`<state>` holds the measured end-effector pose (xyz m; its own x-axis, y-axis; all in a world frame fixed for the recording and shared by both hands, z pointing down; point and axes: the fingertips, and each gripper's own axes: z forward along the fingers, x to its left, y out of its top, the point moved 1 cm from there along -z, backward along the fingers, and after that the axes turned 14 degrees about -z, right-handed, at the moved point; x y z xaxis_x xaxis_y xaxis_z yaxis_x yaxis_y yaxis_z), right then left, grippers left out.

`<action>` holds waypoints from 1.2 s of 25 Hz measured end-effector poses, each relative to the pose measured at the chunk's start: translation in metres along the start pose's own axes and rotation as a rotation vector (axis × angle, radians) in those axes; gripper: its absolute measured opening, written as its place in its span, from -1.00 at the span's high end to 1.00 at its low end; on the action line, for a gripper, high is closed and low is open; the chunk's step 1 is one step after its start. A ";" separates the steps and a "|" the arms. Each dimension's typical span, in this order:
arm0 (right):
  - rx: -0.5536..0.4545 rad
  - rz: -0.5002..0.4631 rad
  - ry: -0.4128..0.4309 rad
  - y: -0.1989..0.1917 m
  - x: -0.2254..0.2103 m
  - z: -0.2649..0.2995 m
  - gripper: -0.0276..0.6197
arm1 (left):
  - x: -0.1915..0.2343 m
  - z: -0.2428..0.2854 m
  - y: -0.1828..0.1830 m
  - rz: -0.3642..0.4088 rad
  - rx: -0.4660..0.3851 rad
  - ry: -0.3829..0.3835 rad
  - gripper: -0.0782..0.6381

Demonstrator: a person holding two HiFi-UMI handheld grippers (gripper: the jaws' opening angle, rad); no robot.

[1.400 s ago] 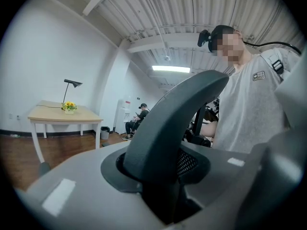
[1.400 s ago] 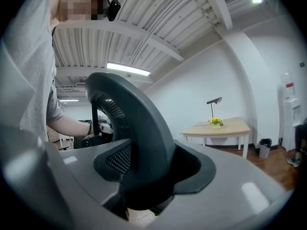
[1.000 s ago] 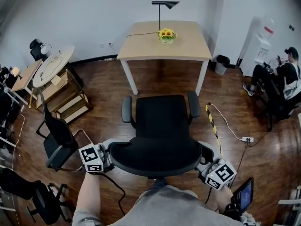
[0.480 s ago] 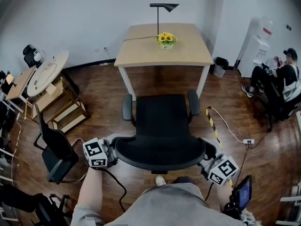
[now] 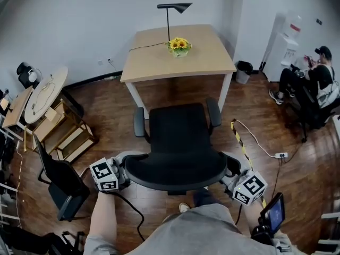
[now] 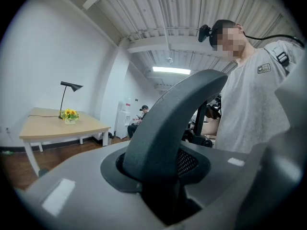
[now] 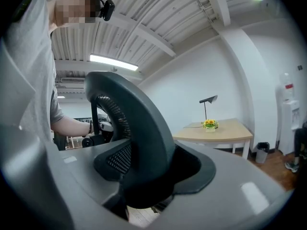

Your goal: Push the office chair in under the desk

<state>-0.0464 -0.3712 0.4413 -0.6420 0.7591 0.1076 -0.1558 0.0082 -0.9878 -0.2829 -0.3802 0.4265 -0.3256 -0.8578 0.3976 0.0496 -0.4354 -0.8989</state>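
We hold the office chair (image 5: 178, 137) by the top edge of its back. The left gripper (image 5: 121, 174) has its fingers (image 6: 67, 200) closed around that edge on one side. The right gripper (image 5: 229, 178) squeezes the same edge on the other side. The chair stands on the wood floor (image 5: 106, 105) and faces the bench (image 5: 159, 62). Its seat is near the bench's front edge but not under it yet.

What could go wrong? If we push harder on one side, we think the chair could turn and go in crooked. Then an armrest (image 5: 213, 113) could bump a bench leg (image 5: 225, 92), because the arms sit close to the legs. The armrests might also be too tall and hit the bench top; we cannot tell from here. A hard bump could shake the flowers (image 5: 179, 45) and the thin lamp (image 5: 174, 7) on the bench. On the right, a yellow and black strip (image 5: 239, 142) and a white cord (image 5: 260, 142) lie on the floor near the chair. A wheel could catch on them. The back's edge looks smooth, so our fingers could slip if we shove fast.

We see no words we can read. The cubes (image 5: 104, 175) on the grippers show only black and white squares. The patch (image 6: 263, 68) on the shirt is too small to read.
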 end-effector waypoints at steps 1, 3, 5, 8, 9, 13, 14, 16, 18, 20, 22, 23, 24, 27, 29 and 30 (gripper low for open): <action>-0.002 0.000 -0.001 0.000 -0.004 0.003 0.14 | 0.004 0.002 0.002 0.000 0.002 -0.003 0.34; -0.006 0.001 -0.002 0.000 -0.012 0.009 0.14 | 0.013 0.006 0.007 0.001 0.005 -0.006 0.35; -0.006 0.003 0.000 0.000 -0.019 0.017 0.14 | 0.021 0.007 0.012 0.000 0.007 -0.006 0.35; -0.006 0.007 0.006 -0.001 -0.032 0.025 0.14 | 0.034 0.014 0.018 -0.007 0.009 -0.005 0.34; -0.006 0.007 0.007 -0.001 -0.037 0.028 0.14 | 0.039 0.017 0.020 -0.010 0.012 -0.005 0.34; -0.004 0.008 0.024 0.000 -0.060 0.045 0.14 | 0.060 0.025 0.032 -0.020 0.013 0.005 0.34; -0.004 0.008 0.028 0.000 -0.066 0.049 0.14 | 0.065 0.027 0.035 -0.022 0.010 0.009 0.35; -0.003 0.009 0.030 0.000 -0.076 0.056 0.14 | 0.076 0.032 0.041 -0.026 0.010 0.016 0.34; -0.004 0.009 0.032 -0.001 -0.087 0.063 0.14 | 0.086 0.037 0.046 -0.030 0.011 0.026 0.34; -0.006 0.004 0.037 0.000 -0.099 0.073 0.14 | 0.098 0.041 0.053 -0.032 0.007 0.033 0.33; -0.007 0.001 0.044 0.001 -0.109 0.082 0.14 | 0.109 0.044 0.058 -0.039 0.005 0.040 0.33; -0.008 0.001 0.048 0.001 -0.114 0.086 0.14 | 0.114 0.046 0.060 -0.043 0.006 0.043 0.33; -0.010 0.001 0.052 0.000 -0.118 0.090 0.14 | 0.119 0.047 0.062 -0.046 0.007 0.047 0.33; -0.018 0.000 0.060 0.001 -0.132 0.100 0.14 | 0.132 0.053 0.070 -0.049 0.006 0.056 0.32; -0.022 -0.003 0.066 0.002 -0.142 0.106 0.14 | 0.141 0.056 0.076 -0.052 -0.003 0.065 0.31; -0.023 -0.004 0.070 0.002 -0.147 0.110 0.14 | 0.146 0.058 0.078 -0.054 -0.007 0.070 0.31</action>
<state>-0.0351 -0.5545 0.4357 -0.5875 0.8025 0.1039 -0.1402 0.0256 -0.9898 -0.2716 -0.5558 0.4250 -0.3929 -0.8119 0.4319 0.0235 -0.4783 -0.8779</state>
